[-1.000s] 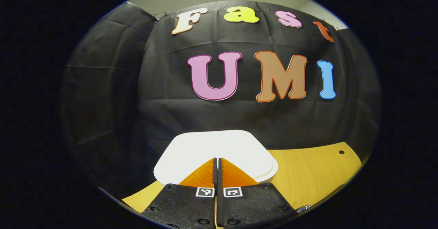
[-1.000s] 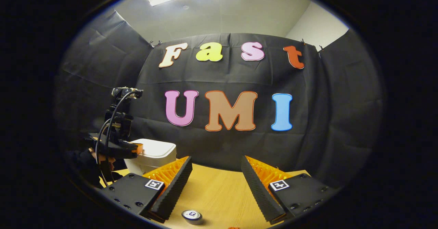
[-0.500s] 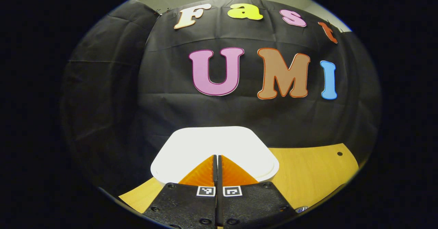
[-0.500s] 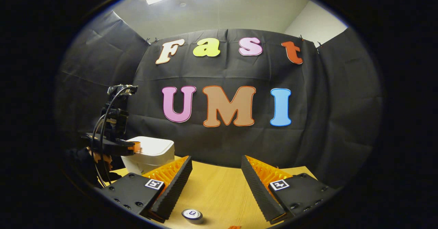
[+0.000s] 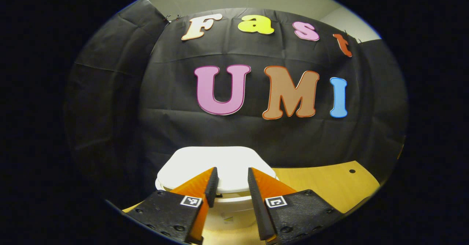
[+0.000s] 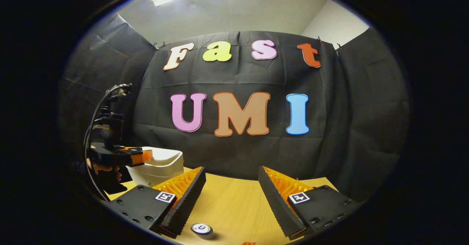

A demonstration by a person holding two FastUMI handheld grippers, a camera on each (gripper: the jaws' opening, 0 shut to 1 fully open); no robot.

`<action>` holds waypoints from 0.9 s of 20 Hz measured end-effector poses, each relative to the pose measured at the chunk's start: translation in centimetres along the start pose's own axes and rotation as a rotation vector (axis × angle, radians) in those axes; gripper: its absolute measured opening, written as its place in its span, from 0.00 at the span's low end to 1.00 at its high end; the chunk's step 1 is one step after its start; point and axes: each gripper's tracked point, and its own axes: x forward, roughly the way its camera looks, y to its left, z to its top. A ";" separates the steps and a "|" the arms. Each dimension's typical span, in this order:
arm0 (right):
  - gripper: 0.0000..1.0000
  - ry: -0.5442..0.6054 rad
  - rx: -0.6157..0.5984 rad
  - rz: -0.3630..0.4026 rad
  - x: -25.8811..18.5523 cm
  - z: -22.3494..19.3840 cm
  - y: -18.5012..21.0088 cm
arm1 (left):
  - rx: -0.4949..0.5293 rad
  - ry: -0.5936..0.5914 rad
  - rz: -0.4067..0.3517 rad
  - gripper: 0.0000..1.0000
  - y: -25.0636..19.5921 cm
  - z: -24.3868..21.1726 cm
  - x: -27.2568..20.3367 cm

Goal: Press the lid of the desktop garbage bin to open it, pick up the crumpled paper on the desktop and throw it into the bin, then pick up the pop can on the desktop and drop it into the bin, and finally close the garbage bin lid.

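The white desktop bin (image 5: 231, 212) stands just ahead of my left gripper (image 5: 232, 170), which is open with nothing between its fingers. The bin's lid (image 5: 220, 159) sits a little lifted, with a dark gap under its front edge. In the right gripper view the bin (image 6: 157, 171) is at the left, its lid (image 6: 163, 154) tilted up slightly, and the left gripper (image 6: 141, 156) hangs by its front rim, held by a hand (image 6: 104, 168). My right gripper (image 6: 231, 170) is open over the table. The pop can (image 6: 202, 229) stands below its left finger.
The wooden table (image 5: 322, 182) runs to the right of the bin, with a small hole (image 5: 351, 171) near its far corner. A small orange scrap (image 6: 249, 243) lies at the bottom edge of the right gripper view. Black cloth walls close in the back and sides.
My left gripper has gone from shut over the lid to open and has drawn back from the bin. The lid now stands slightly raised. The right gripper has barely moved.
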 end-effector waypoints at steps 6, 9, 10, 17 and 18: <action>0.96 0.003 0.005 -0.005 -0.4 -0.1 -1.5 | 0.030 -0.063 -0.037 0.88 -2.7 1.6 -2.4; 0.96 0.016 0.009 -0.002 -0.6 -0.8 -2.3 | 0.034 -0.061 -0.052 0.89 -4.0 1.3 -3.9; 0.96 0.023 0.012 0.000 -0.7 -1.1 -2.4 | 0.037 -0.065 -0.059 0.89 -4.5 1.2 -4.5; 0.96 0.155 0.008 0.018 -1.2 -7.6 -4.3 | 0.027 -0.060 -0.115 0.90 -8.5 0.3 -8.3; 1.00 0.189 0.014 0.021 -1.2 -9.1 -4.5 | 0.032 -0.063 -0.118 0.90 -8.9 0.3 -8.9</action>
